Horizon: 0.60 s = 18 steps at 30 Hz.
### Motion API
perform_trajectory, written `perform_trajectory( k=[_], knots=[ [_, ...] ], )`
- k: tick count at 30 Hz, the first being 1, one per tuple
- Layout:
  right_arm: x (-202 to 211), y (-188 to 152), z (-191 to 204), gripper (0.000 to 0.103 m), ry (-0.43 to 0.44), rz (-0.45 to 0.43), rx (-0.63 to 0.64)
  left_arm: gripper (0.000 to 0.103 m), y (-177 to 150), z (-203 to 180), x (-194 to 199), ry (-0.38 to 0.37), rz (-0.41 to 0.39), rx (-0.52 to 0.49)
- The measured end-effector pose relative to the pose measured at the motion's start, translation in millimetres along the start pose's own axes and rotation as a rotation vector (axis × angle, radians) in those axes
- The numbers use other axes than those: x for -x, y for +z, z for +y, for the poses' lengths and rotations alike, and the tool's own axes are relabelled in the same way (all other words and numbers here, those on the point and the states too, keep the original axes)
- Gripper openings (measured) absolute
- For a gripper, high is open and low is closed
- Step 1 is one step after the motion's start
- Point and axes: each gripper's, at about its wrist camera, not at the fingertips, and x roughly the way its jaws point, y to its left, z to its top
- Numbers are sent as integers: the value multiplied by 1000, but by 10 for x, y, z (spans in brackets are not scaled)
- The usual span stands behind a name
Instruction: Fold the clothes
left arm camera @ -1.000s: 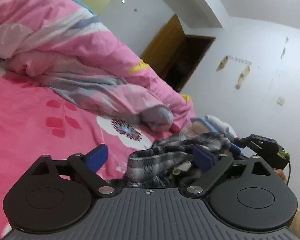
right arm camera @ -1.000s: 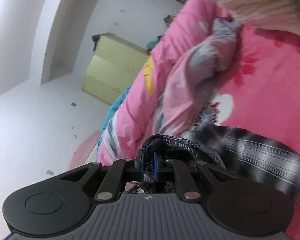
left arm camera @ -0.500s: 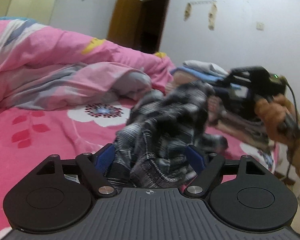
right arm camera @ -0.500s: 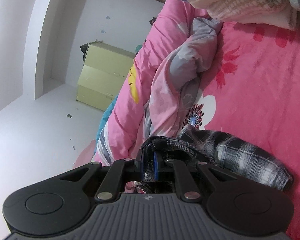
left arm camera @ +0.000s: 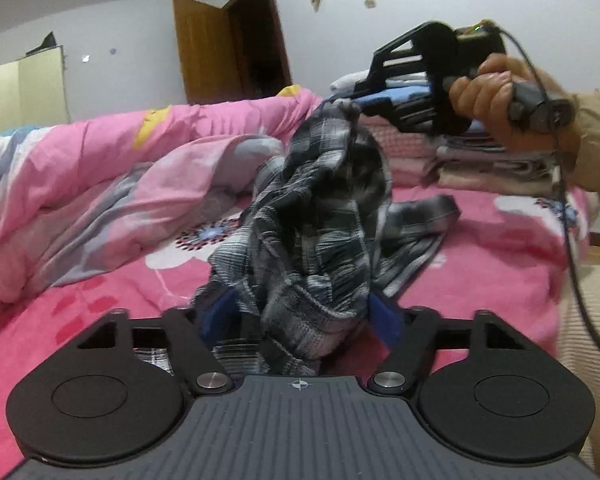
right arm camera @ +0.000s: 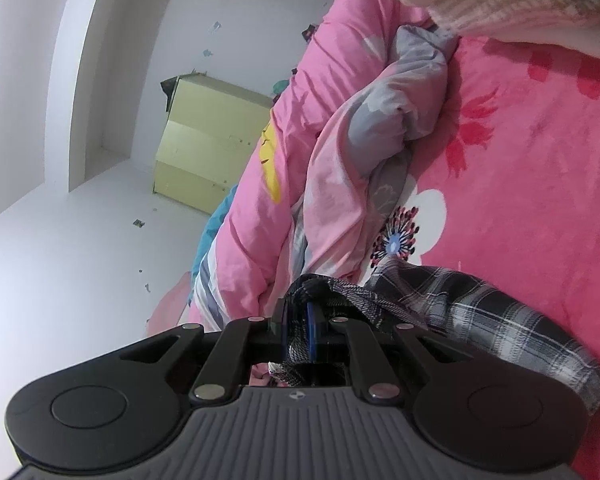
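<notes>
Nearest the left wrist camera, the left gripper [left arm camera: 300, 316] stands with its blue pads apart, and a bunch of the plaid garment [left arm camera: 320, 232] hangs down between them; the cloth fills much of the gap, but I cannot tell whether the pads press on it. The garment is a black, grey and white check, and it rises from that gripper as a twisted rope of cloth up to the right gripper [left arm camera: 356, 106], which pinches its top end in the air. A hand [left arm camera: 500, 100] in a beige sleeve [left arm camera: 598, 140] holds that gripper's handle, with a black cable [left arm camera: 568, 208] trailing down from it. A loose end of the garment lies spread on the pink bed sheet [left arm camera: 500, 248], just right of the hanging part.

In the right wrist view, the right gripper [right arm camera: 300, 334] has its jaws drawn nearly together, with a fold of the plaid garment [right arm camera: 480, 312] clamped between the blue pads; the rest droops to the right over the pink sheet [right arm camera: 540, 200] with its white flower print.

Beyond the garment, a rumpled pink and grey quilt [left arm camera: 112, 184] is heaped along the bed's far side. To the right of it sits a stack of folded clothes [left arm camera: 480, 160]. Farther back are a brown door [left arm camera: 208, 48], a pale yellow wardrobe [left arm camera: 20, 92] and white walls.
</notes>
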Motion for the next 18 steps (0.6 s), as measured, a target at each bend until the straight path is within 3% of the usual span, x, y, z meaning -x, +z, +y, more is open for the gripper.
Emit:
perform_trajectory(
  k=[1,6,14,18],
  knots=[
    [-12,-3,9,10,0,4,-1,55,-2,13,-6,7,1,8],
    [-197,9,290,10,-5,28,64,15,28,90,16,36,-17,57],
    [-494,28,742,8,-11,66,168,10,105,621,349,126,-180,333],
    [-1010,-58,1237,7,10,120,283,10,113,1024,557,162,-272,512]
  ],
)
